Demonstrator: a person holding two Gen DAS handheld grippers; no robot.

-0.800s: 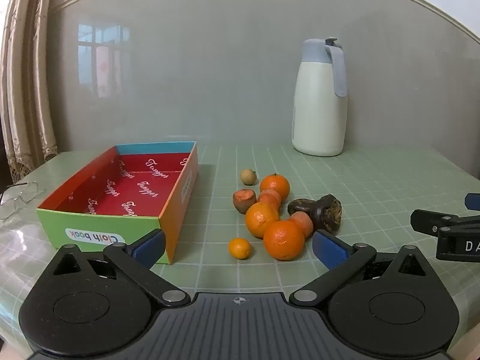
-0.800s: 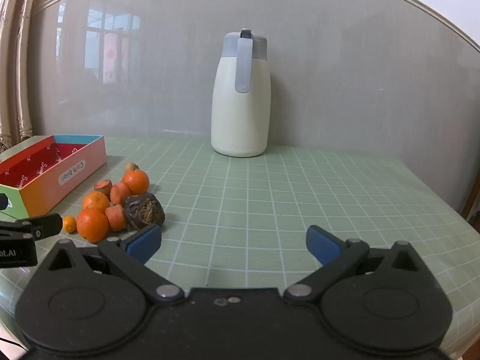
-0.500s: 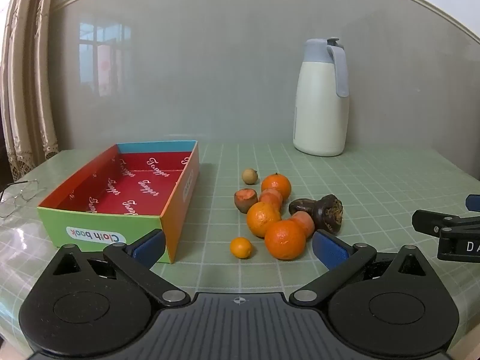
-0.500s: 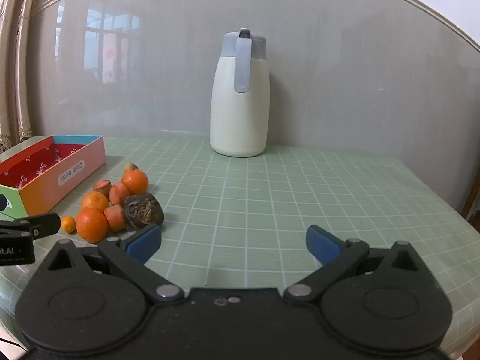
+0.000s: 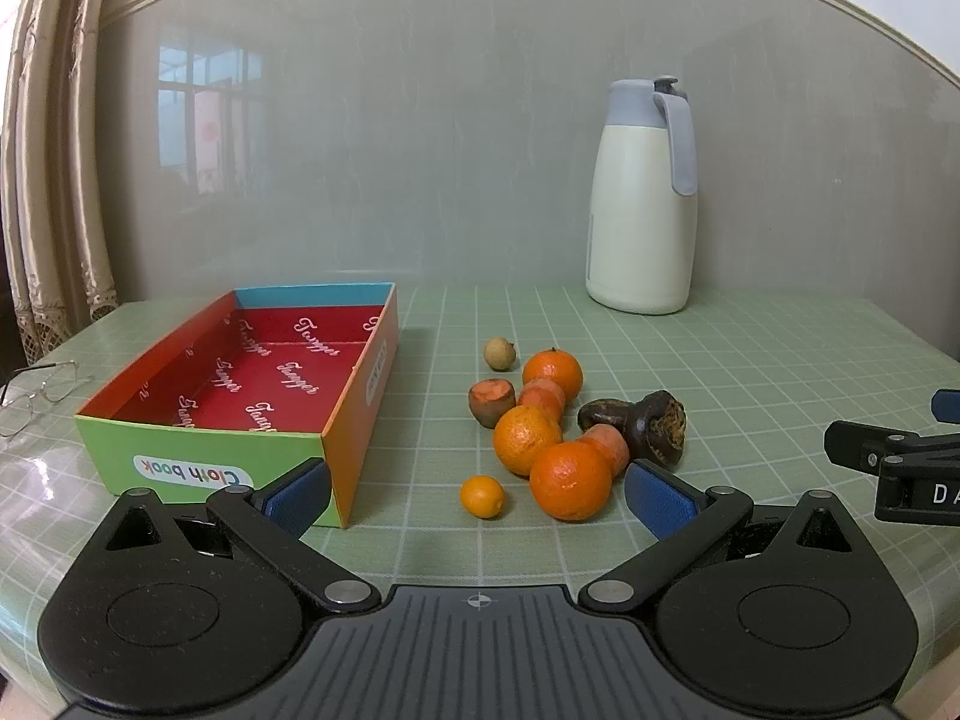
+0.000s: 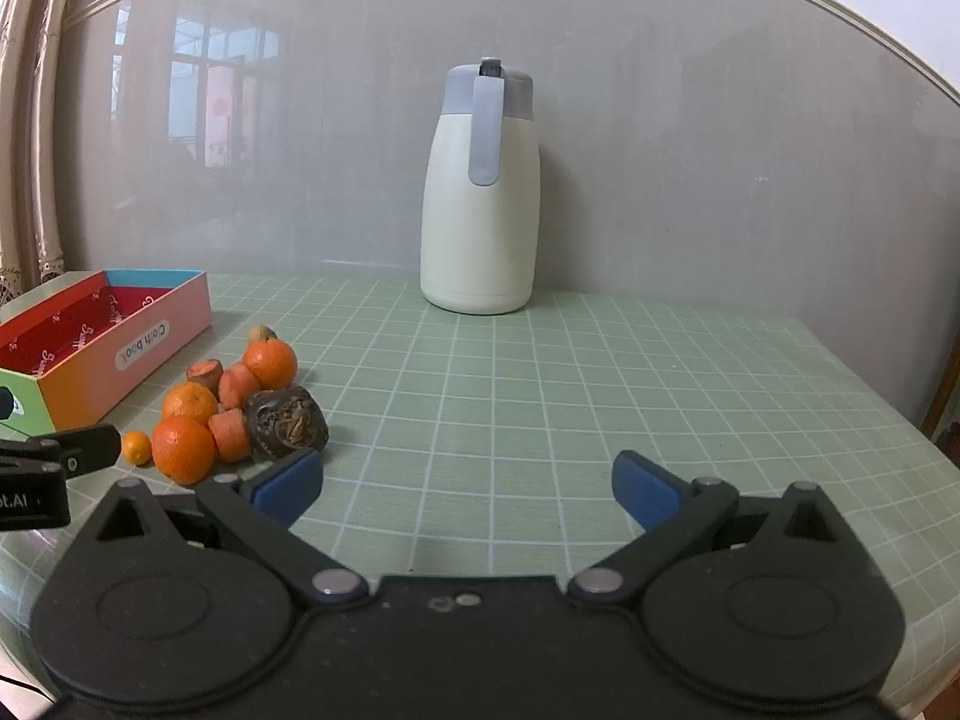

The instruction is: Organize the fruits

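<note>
Left tool (image 5: 477, 495), right tool (image 6: 467, 489): wide, seemingly empty.

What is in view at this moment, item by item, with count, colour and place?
box: one, multicoloured outside, red inside, nothing in it, left part of table.
oranges: three, orange, in the cluster right of the box.
small citrus: one, orange, at the cluster's near edge.
carrot pieces: three, orange-red, among the oranges.
round pale fruit: one, tan, at the cluster's far end.
dark lumpy items: dark brown, right side of cluster; count unclear.
jug: one, cream with grey lid, by the wall.
glasses: one pair, thin-framed, far left.
table: one, green grid cover.
left gripper: open, holding nothing.
right gripper: open, holding nothing.
</note>
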